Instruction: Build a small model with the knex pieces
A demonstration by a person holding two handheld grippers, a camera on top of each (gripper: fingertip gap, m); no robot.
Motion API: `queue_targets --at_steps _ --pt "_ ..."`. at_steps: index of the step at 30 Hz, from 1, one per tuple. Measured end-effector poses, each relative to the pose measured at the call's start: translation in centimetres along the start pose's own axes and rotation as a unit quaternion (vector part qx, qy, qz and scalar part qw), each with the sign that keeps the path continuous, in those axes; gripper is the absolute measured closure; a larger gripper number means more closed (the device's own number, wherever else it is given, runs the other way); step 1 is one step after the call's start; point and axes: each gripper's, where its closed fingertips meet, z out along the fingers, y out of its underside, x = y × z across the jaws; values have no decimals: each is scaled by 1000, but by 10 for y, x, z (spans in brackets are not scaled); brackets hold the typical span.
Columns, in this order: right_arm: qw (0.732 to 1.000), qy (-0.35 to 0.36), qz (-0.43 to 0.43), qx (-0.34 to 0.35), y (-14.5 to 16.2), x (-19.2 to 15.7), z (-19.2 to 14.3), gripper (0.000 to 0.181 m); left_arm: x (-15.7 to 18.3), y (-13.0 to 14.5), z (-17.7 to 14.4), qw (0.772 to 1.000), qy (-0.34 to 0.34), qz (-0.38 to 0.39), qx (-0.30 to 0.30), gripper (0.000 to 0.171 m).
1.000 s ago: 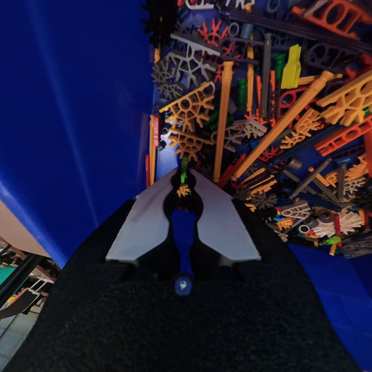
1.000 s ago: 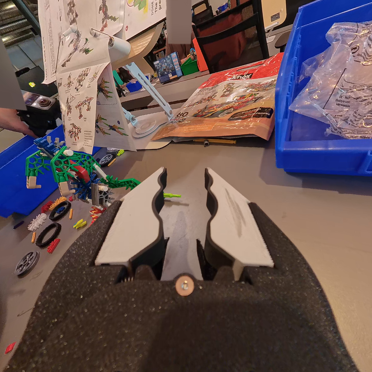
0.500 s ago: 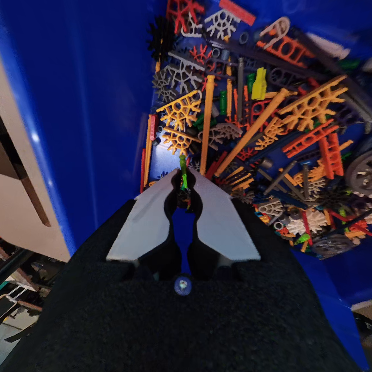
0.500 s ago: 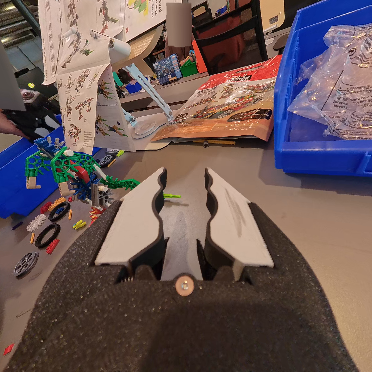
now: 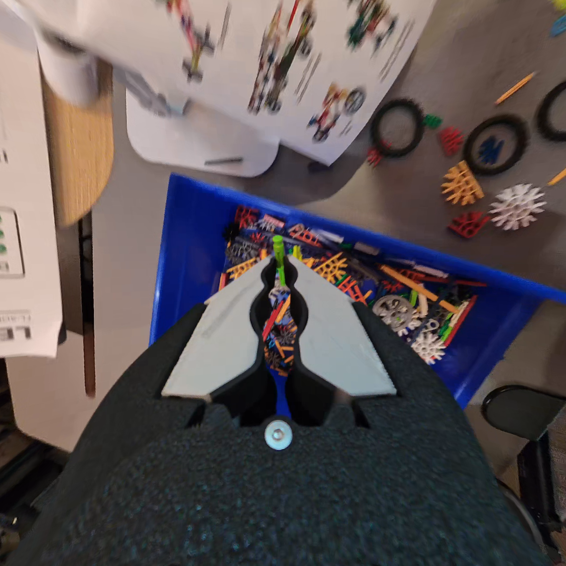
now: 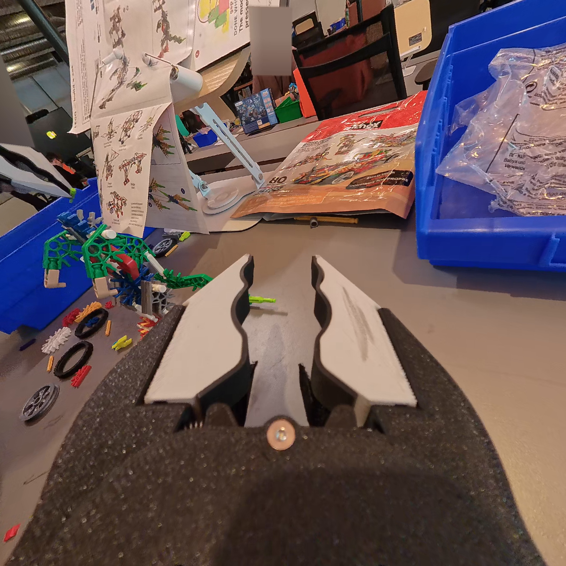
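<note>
My left gripper [image 5: 279, 260] is up in the air pointing steeply down, fingers pinched nearly together at the tips on a thin lime-green rod [image 5: 278, 251] that pokes out past them. My right gripper [image 6: 282, 260] sits low and level just over the grey table [image 6: 459, 352], jaws parted wide, nothing between them. In the right wrist view my left gripper shows far off at the left edge, tips together.

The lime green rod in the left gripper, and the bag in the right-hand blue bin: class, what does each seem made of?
Lime green rod: likely rigid moulded plastic; uniform bright colour, knobbed end.
Bag: likely thin clear plastic film; see-through, crinkled, glinting highlights.
</note>
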Motion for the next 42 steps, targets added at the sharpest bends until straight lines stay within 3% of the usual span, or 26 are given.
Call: queue_targets --at_steps 10,16,25,42 --pt "1000 -1 -3 9 -2 -1 -2 144 60 -95 -6 989 84 93 79 169" --pt "1000 -3 -3 15 -4 -2 -3 144 109 -125 13 974 141 160 77 169" --pt "1000 -6 -4 19 -5 -2 -4 144 155 -128 73 963 184 197 15 169" --pt "1000 -8 -4 20 -5 -3 -5 144 173 -114 112 964 191 184 -20 165"
